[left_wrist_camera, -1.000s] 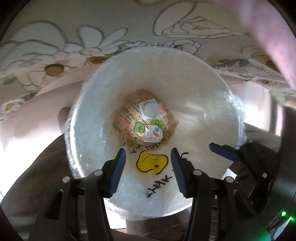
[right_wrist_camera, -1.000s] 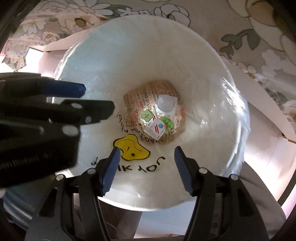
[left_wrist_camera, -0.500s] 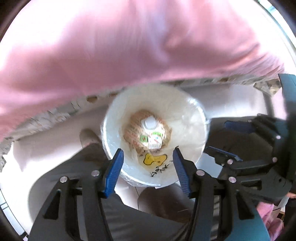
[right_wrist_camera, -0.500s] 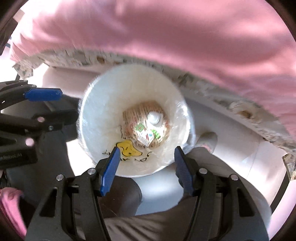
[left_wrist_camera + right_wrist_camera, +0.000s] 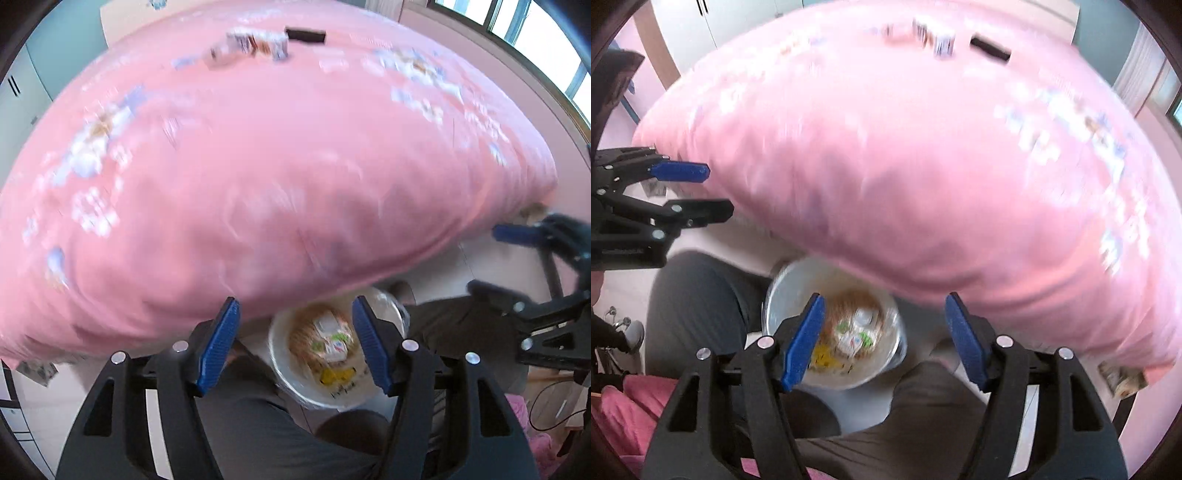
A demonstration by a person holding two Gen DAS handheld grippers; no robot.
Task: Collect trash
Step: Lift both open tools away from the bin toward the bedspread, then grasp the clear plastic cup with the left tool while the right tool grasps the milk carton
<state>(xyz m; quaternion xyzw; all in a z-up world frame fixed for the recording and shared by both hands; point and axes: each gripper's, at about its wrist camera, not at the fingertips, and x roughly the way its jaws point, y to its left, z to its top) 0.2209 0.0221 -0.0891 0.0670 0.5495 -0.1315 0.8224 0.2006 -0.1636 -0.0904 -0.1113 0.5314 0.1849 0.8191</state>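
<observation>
Pink bed (image 5: 280,177) filling most of both views, blurred, small packets (image 5: 255,42) and a dark bar (image 5: 306,35) near its far edge. Below, white bin (image 5: 291,373) on the floor beside grey-trousered legs (image 5: 698,302), trash (image 5: 332,339) at its bottom. Left gripper (image 5: 295,345) spread, holding nothing. Right gripper (image 5: 886,339) likewise spread above the bin.
</observation>
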